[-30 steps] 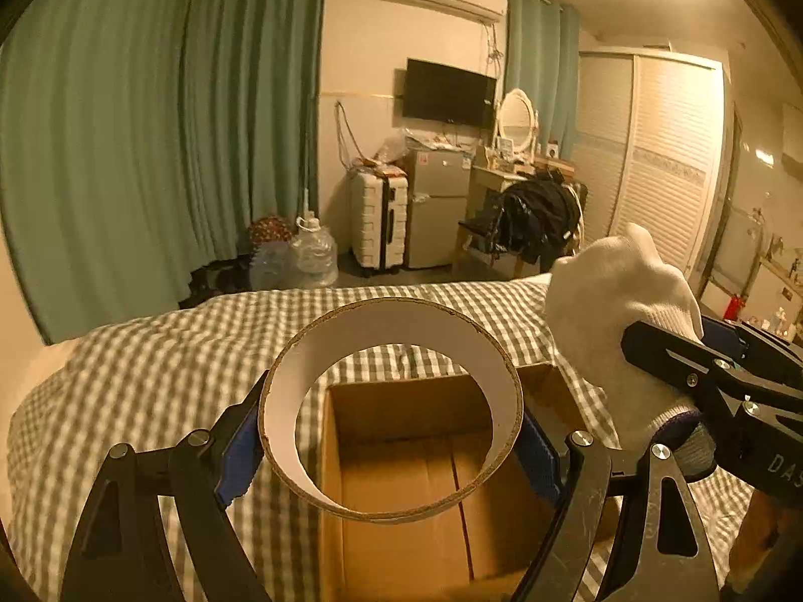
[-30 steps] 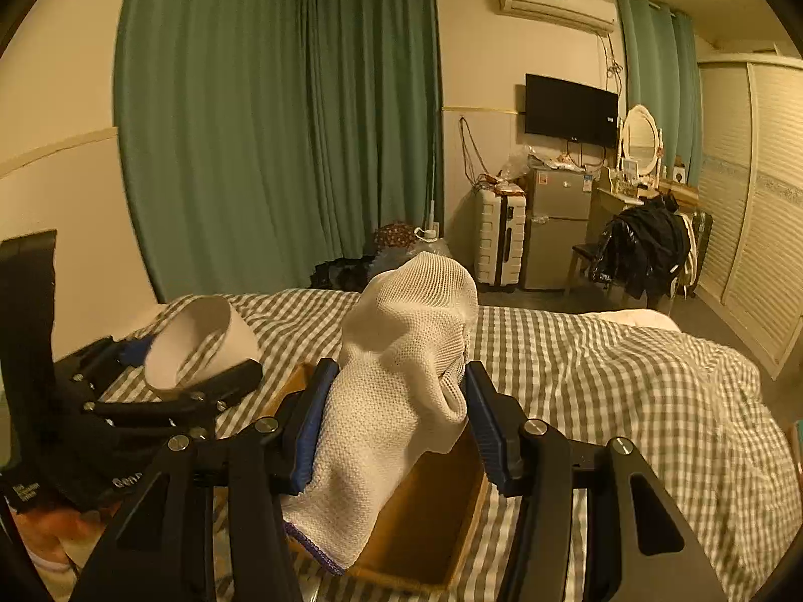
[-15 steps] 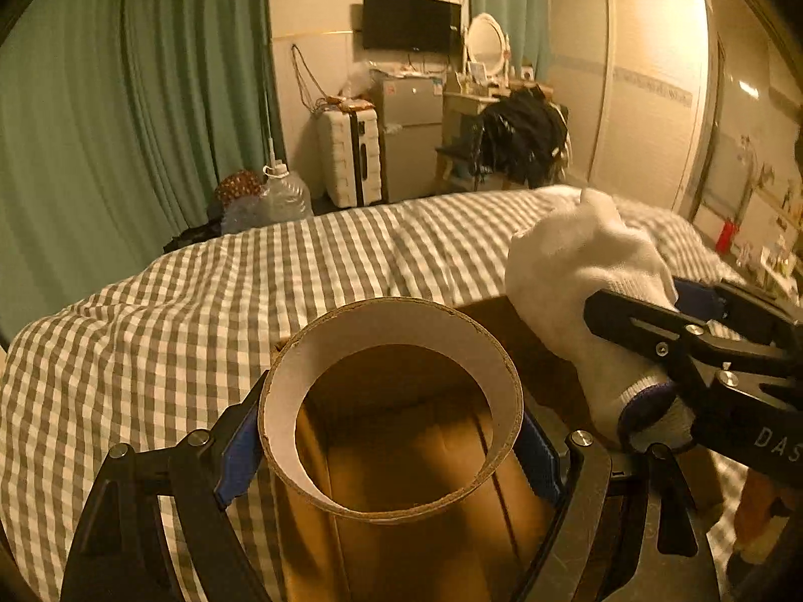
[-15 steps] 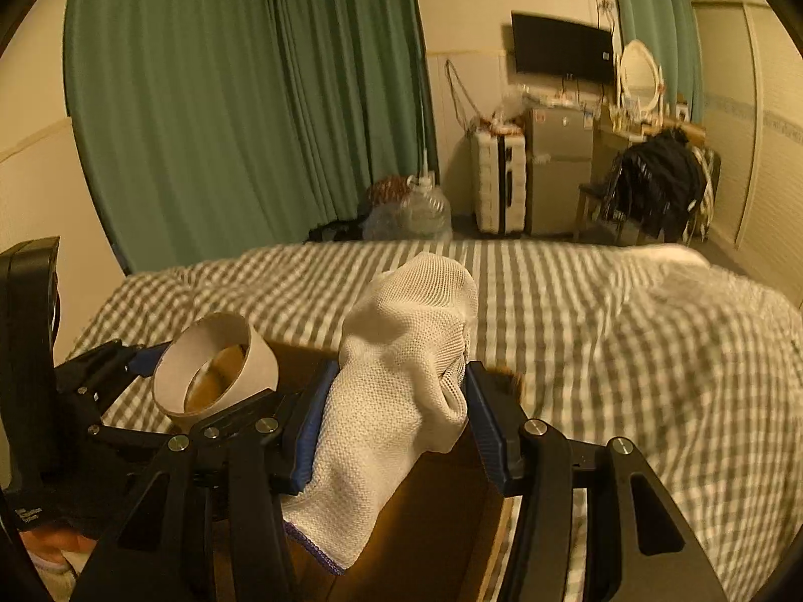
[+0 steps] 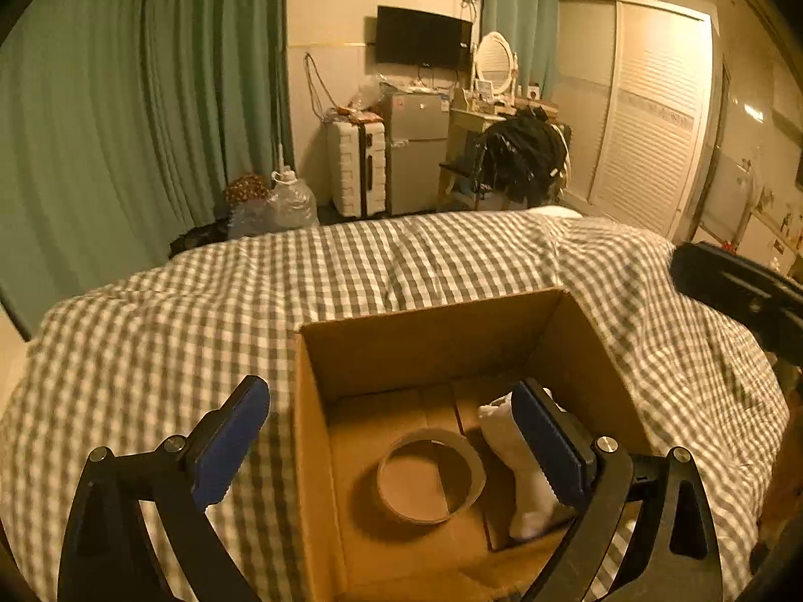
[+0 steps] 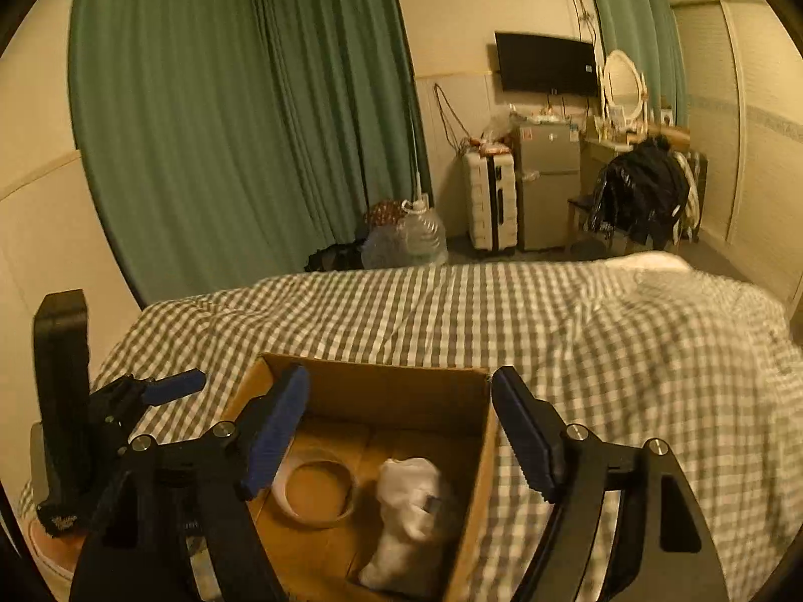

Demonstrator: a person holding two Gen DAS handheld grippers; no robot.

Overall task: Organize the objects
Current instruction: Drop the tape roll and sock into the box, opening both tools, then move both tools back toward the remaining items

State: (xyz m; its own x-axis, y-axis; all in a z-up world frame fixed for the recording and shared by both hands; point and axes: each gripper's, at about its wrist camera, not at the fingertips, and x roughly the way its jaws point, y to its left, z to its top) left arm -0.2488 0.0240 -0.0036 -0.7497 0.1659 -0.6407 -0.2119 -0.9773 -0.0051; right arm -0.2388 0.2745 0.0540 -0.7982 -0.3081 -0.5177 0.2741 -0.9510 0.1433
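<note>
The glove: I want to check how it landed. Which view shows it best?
The right wrist view: the glove lies whole on the box floor beside the ring, nothing covering it. In the left wrist view a finger of the left gripper hides part of the glove.

Left wrist view looks forward and downward along its fingers, close above the cardboard box (image 5: 321, 451) on the checked bedcover (image 5: 150, 351), facing the far wall. Right wrist view looks likewise from the box's right side. Both share the box interior, bedcover, green curtains (image 6: 226, 125) and television (image 6: 544, 62).
</note>
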